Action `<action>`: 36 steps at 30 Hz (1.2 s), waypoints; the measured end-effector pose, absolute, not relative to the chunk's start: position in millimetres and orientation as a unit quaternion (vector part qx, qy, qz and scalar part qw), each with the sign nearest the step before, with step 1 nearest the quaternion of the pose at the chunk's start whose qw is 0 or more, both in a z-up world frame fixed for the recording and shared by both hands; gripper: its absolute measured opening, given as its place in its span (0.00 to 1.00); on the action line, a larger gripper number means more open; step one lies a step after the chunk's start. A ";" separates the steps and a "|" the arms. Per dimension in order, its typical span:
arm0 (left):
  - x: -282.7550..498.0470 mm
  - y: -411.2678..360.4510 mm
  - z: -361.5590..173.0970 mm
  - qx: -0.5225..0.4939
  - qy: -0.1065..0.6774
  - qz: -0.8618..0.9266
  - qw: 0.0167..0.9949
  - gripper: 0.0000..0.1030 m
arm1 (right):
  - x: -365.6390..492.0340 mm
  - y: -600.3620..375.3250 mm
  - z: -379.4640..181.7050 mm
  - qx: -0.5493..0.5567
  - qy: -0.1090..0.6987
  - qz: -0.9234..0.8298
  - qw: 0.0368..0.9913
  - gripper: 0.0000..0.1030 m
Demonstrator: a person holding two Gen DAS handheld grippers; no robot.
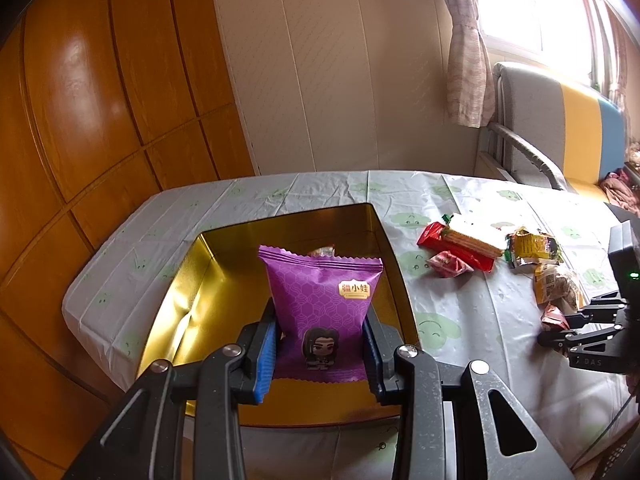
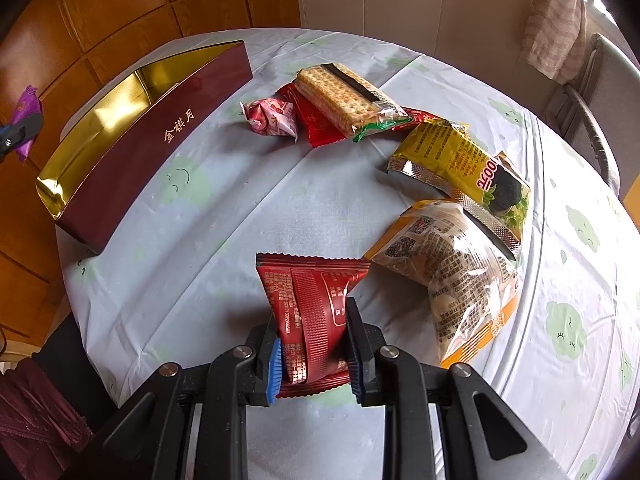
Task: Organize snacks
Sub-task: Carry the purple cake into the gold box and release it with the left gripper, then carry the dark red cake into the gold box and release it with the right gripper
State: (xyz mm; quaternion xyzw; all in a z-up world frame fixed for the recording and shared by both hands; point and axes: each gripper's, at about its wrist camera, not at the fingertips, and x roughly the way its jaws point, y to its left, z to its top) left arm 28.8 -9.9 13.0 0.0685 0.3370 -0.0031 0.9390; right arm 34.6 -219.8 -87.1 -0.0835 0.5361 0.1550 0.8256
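My left gripper (image 1: 320,344) is shut on a purple snack packet (image 1: 324,304) and holds it upright over the gold-lined box (image 1: 224,264). Another small wrapped snack (image 1: 323,251) peeks out behind the packet inside the box. My right gripper (image 2: 314,346) is shut on a dark red snack packet (image 2: 312,300) just above the tablecloth. In the right wrist view the box (image 2: 132,152) shows its maroon side at the left, with the purple packet (image 2: 26,114) and left gripper at the far left edge. The right gripper (image 1: 560,328) also shows at the right edge of the left wrist view.
Loose snacks lie on the green-patterned tablecloth (image 2: 248,200): a cracker pack (image 2: 340,96), a red packet (image 2: 316,124), a pink sweet (image 2: 270,118), a yellow bag (image 2: 460,160) and a clear-fronted bag (image 2: 452,276). A chair (image 1: 560,136) stands beyond the table; wooden panelling is at the left.
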 end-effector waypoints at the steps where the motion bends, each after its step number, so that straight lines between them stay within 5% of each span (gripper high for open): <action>1: 31.0 -8.7 9.6 0.065 0.342 -0.003 0.937 0.36 | 34.7 -219.4 -87.1 -0.084 0.536 0.153 0.826 0.25; 12: 70.1 3.6 -55.1 0.007 0.445 -0.038 0.895 0.38 | 34.2 -220.1 -87.9 -0.078 0.536 0.146 0.828 0.25; 16: 68.9 8.2 -58.4 -0.017 0.454 -0.040 0.890 0.47 | 33.9 -219.8 -88.0 -0.079 0.535 0.143 0.829 0.25; 36: 36.2 66.2 -25.5 -0.040 0.397 0.037 0.916 0.54 | 26.6 -203.8 -79.1 -0.074 0.516 0.105 0.847 0.25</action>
